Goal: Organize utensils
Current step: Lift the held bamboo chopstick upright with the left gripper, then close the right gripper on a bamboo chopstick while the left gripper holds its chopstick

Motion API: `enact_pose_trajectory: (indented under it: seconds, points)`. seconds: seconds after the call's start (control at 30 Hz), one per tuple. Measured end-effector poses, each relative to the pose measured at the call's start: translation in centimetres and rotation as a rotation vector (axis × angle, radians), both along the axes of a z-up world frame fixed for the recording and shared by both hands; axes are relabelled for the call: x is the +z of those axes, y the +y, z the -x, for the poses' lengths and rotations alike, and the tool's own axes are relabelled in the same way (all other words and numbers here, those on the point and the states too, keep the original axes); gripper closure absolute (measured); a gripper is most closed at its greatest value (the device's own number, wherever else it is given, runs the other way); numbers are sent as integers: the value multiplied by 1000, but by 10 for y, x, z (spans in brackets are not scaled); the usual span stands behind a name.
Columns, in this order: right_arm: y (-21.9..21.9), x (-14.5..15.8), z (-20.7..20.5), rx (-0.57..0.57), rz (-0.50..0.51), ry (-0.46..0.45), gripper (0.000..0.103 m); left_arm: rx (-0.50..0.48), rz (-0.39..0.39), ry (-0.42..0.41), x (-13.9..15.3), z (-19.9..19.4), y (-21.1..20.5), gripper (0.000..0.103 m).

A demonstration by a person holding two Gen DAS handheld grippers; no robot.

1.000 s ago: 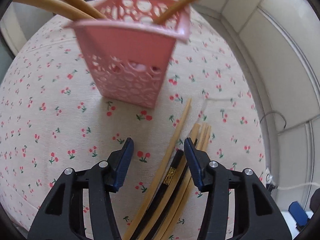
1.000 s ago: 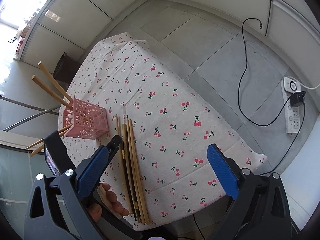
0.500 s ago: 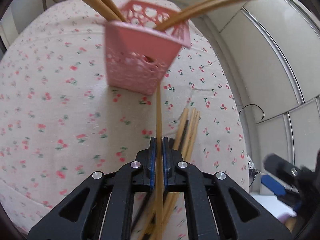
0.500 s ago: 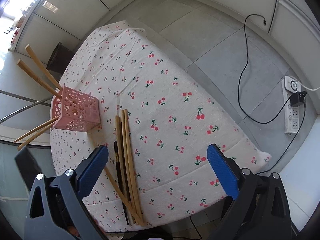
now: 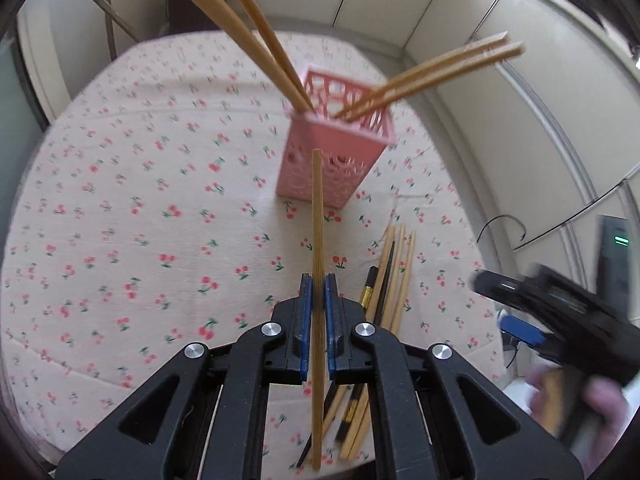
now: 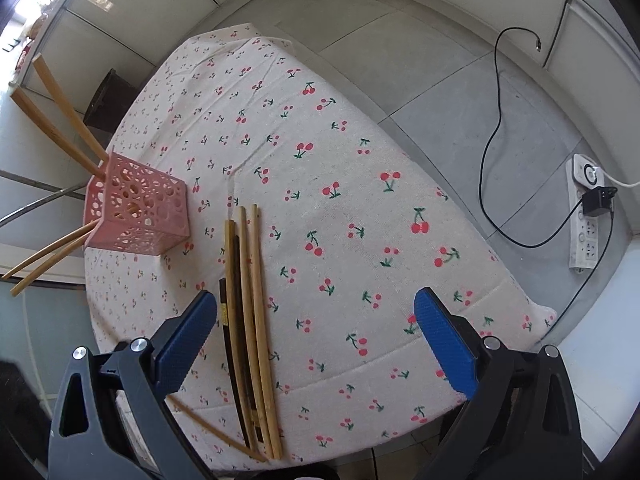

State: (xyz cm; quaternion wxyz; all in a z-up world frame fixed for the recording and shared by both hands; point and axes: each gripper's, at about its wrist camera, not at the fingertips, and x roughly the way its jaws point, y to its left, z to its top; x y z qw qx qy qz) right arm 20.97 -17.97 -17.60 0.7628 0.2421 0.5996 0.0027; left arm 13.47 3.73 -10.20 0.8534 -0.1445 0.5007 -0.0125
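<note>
A: Step in hand, as I read it: carrying one chopstick to the basket. The left gripper (image 5: 316, 300) is clamped on a single chopstick (image 5: 317, 216), pads pressed to both sides, and its far tip sits in front of the pink basket (image 5: 338, 160) at about 12 o'clock from the jaws.

B: Basket contents?

A: Four chopsticks already stand in it, two leaning out toward 11 o'clock, two toward 2 o'clock. The loose pile (image 6: 246, 320) lies on the cherry-print tablecloth (image 6: 360, 208), at 4 o'clock from the basket in the right wrist view.

B: Right gripper (image 6: 316, 344)?

A: Jaws wide apart, nothing between them, hovering over the near table edge beside the pile (its left pad just next to the dark chopstick (image 6: 236, 320)).

B: Next move?

A: Probably raise the tip above the rim, tilt it steeper, then release inside.
</note>
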Motion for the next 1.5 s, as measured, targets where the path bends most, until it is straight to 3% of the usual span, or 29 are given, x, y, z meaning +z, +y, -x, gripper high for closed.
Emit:
enact_pose_trajectory:
  seconds: [0.07, 0.3, 0.57, 0.6, 0.7, 0.93, 1.27, 1.5]
  points:
    - [8, -3, -7, -10, 35, -13, 10, -2, -3, -34, 12, 9, 3, 98]
    - [39, -22, -27, 18, 137, 10, 46, -15, -37, -151, 49, 28, 11, 98]
    - [63, -31, -40, 29, 182, 7, 53, 1, -44, -208, 68, 35, 24, 97]
    - [67, -31, -41, 37, 198, 1, 59, 7, -42, -212, 69, 36, 26, 97]
    - [77, -32, -42, 78, 249, -26, 96, 23, -40, -229, 75, 39, 31, 97]
    - [61, -13, -31, 82, 113, -126, 97, 41, -16, -267, 82, 45, 43, 97]
    - [34, 87, 26, 105, 78, -395, 97, 47, 0, -311, 97, 59, 48, 97]
    - [15, 151, 63, 97, 70, -569, 97, 46, 32, -365, 124, 60, 47, 97]
